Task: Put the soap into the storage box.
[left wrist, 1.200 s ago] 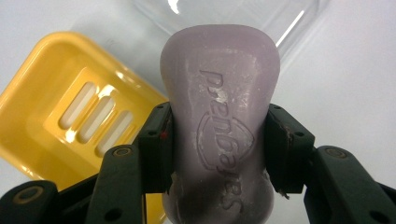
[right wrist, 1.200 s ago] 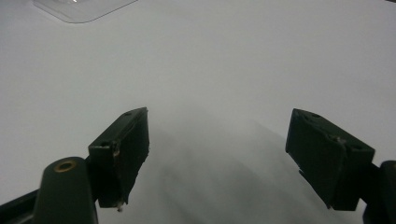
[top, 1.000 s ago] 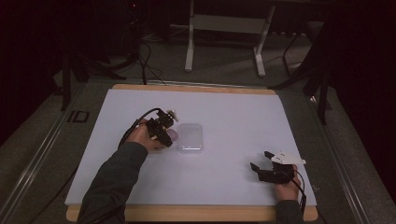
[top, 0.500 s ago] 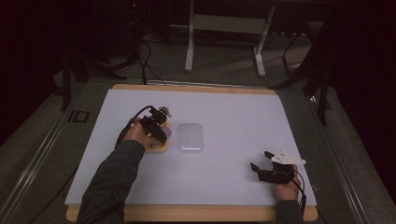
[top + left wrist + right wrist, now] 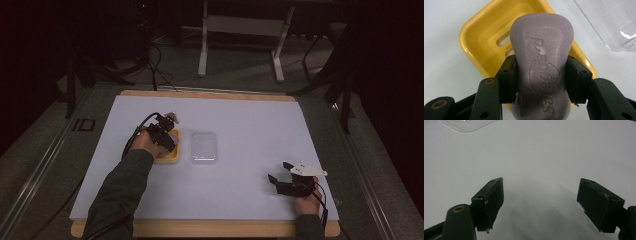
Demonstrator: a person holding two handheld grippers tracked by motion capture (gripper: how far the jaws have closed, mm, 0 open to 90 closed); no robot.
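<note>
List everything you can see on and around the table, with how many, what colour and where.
Soap bar: one, pale purple, gripped in the left claw above the yellow dish.
Soap dish: one, yellow, on the table's left half.
Clear lid: one, transparent, lying right of the dish.
Table: one, white top with a wooden edge.
Stand legs: two, pale grey, on the floor beyond the table.
Left claw: one, black, shut on the soap bar.
Right claw: one, black, open, near the table's right front corner.
</note>
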